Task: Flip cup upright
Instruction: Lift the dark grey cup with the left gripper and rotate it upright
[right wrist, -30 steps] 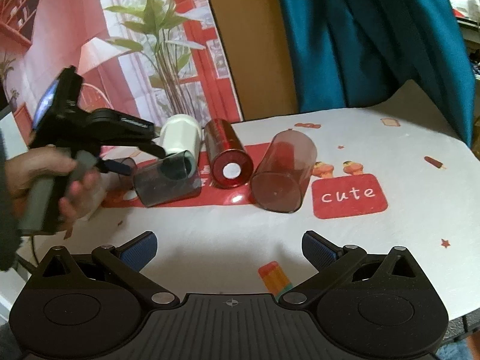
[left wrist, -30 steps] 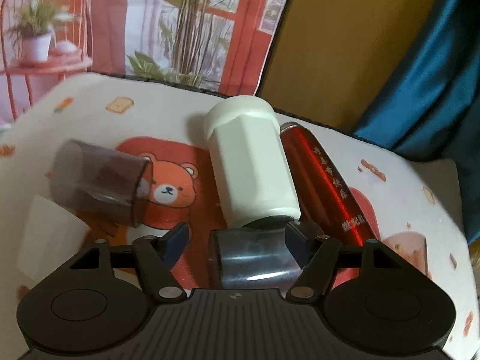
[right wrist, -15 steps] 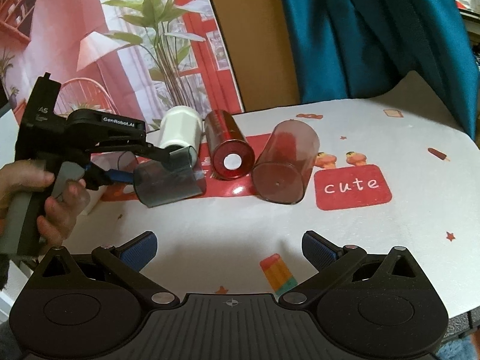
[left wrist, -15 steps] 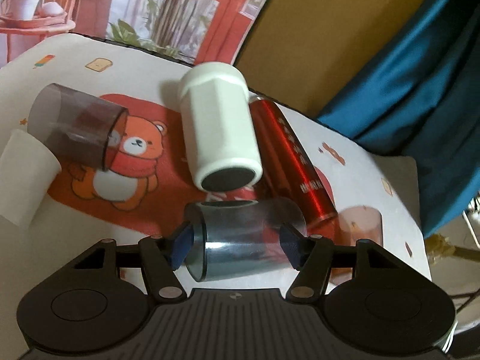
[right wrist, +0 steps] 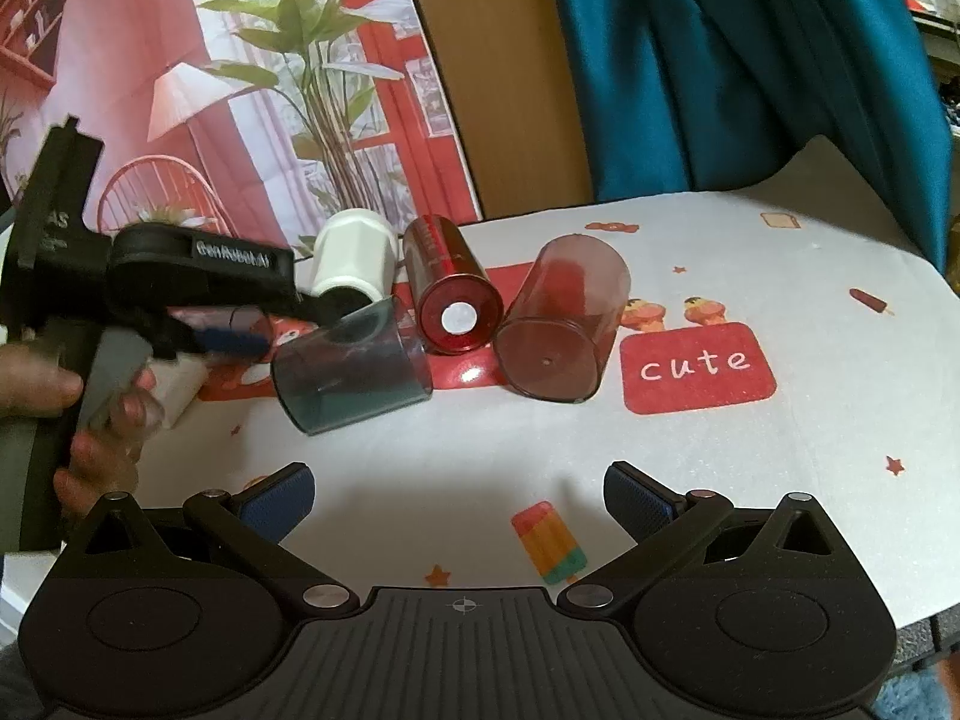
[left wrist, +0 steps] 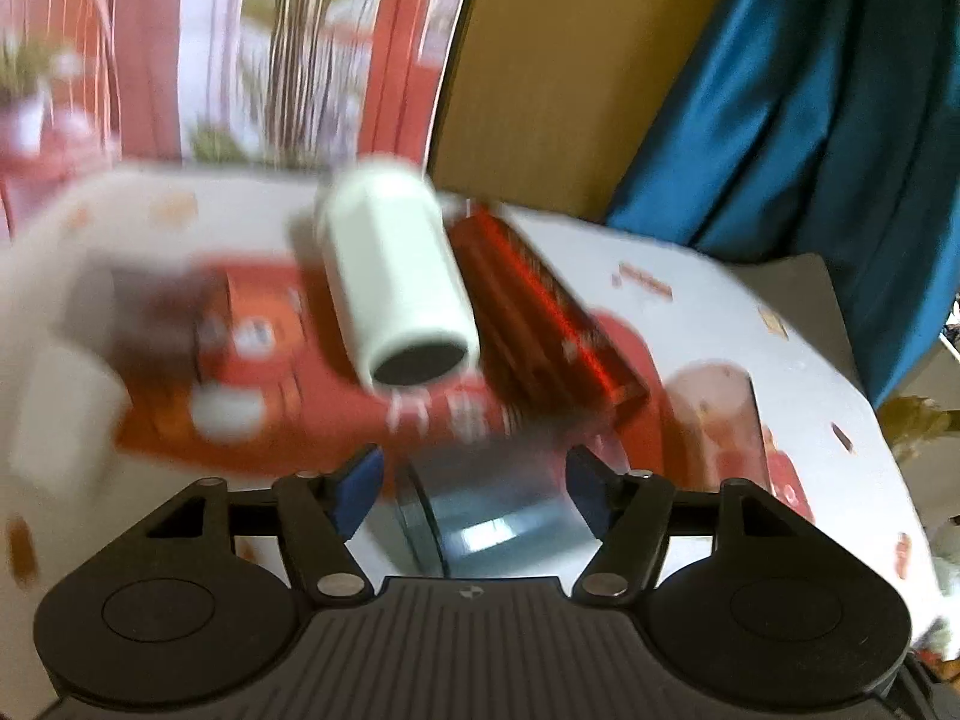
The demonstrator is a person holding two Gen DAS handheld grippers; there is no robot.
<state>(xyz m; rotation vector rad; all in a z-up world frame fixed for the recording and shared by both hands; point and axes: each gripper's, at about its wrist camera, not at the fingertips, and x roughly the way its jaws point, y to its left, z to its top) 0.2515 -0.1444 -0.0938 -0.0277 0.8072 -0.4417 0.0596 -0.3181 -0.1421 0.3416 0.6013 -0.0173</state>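
A clear blue-grey plastic cup [left wrist: 498, 516] lies between the fingers of my left gripper [left wrist: 474, 483]; the left pad stands a little off it. In the right wrist view the same cup [right wrist: 354, 372] is tilted, its lower edge at the tablecloth, with the left gripper [right wrist: 282, 324] reaching onto it from the left. A white cup [left wrist: 396, 294], a red metallic tumbler [left wrist: 540, 312] and a clear reddish cup [right wrist: 558, 330] lie on their sides. My right gripper [right wrist: 459, 495] is open and empty above the near table.
A dark brown cup [left wrist: 156, 324] and a white paper cup [left wrist: 66, 414] lie at the left. The tablecloth [right wrist: 750, 480] has cartoon prints. A teal curtain [right wrist: 750, 60] and a poster backdrop [right wrist: 240, 90] stand behind. The table edge runs at the right.
My left gripper has moved back and tipped with the blue-grey cup; its view is motion-blurred. The fingers have spread a little. My right gripper has stayed still.
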